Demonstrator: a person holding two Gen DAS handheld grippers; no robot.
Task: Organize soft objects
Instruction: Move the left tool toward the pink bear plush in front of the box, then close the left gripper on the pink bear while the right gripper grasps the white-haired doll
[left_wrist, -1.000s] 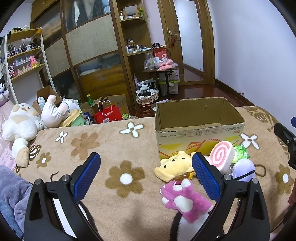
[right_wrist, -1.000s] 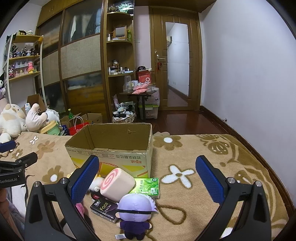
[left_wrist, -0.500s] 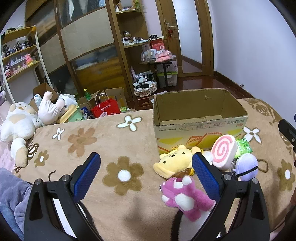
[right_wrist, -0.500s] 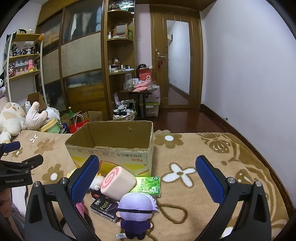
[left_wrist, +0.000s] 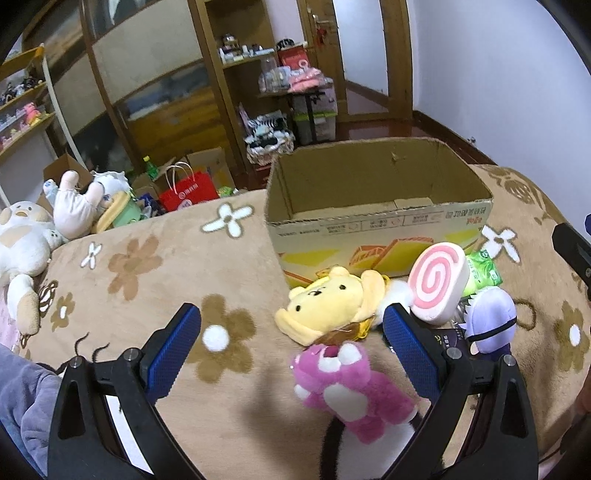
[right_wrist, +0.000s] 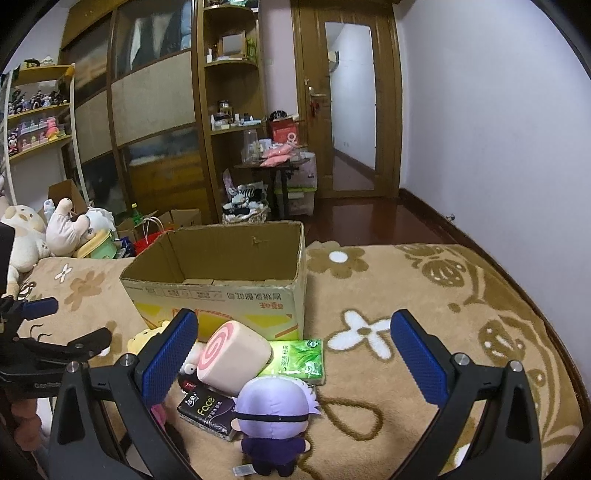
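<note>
here the pink plush (left_wrist: 351, 387) lies between the left gripper's (left_wrist: 291, 343) wide-open jaws, right gripper (right_wrist: 295, 350) open too.

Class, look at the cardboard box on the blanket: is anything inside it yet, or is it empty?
Empty, as far as shown. The cardboard box stands open-topped, and only bare walls and bottom flaps show inside; its near inner corner is hidden.

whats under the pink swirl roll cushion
In the right wrist view the swirl roll cushion lies partly on a black tissue pack and overlaps the green tissue pack. A white plush bit pokes out left; anything else beneath is covered.
</note>
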